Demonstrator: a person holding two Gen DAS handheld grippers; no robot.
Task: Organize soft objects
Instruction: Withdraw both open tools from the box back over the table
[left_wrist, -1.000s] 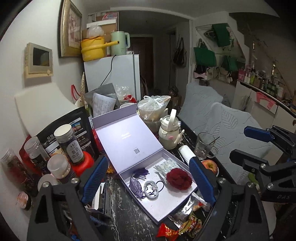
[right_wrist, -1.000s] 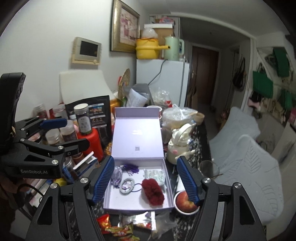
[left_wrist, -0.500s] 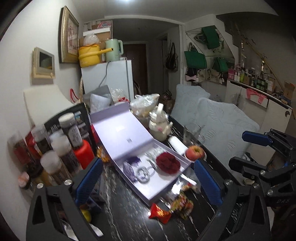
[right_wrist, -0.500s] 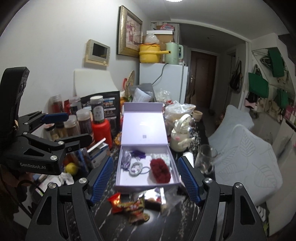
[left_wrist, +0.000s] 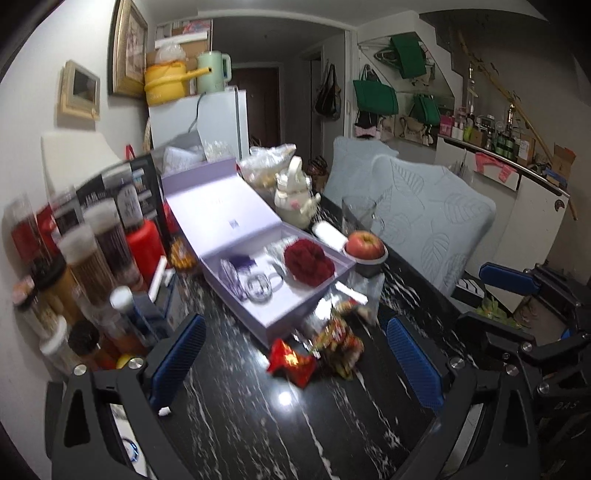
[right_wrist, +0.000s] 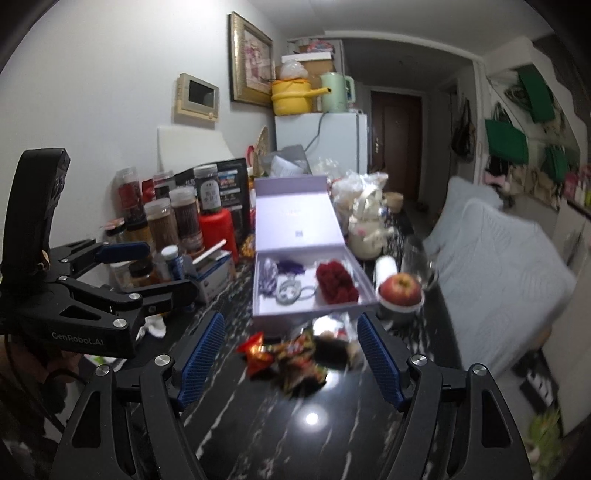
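Left gripper (left_wrist: 295, 354): black frame with blue ribbed pads, jaws spread wide, nothing between them; it hangs over the black marble-patterned table (left_wrist: 258, 424).
Right gripper (right_wrist: 291, 354): same make, jaws apart and opening, nothing held; the crumpled red and yellow snack wrappers (right_wrist: 288, 354) lie on the table between its fingers, whether the pads touch them I cannot tell.
Lavender cardboard gift box (right_wrist: 314, 314): stands open beyond the wrappers, its lid tilted back.
Dark red fluffy scrunchie (right_wrist: 336, 282): inside the box, at its right side.
Purple patterned scrunchie (right_wrist: 268, 278): inside the box, at the left.
Clear ring hair ties (right_wrist: 291, 291): in the box between the two scrunchies.
Red apple in a small bowl (right_wrist: 400, 291): just beside the box, to the right.
Spice jars with white lids (right_wrist: 173, 221): crowded by the wall, left of the box.
Cream teapot (right_wrist: 365, 236): behind the apple.
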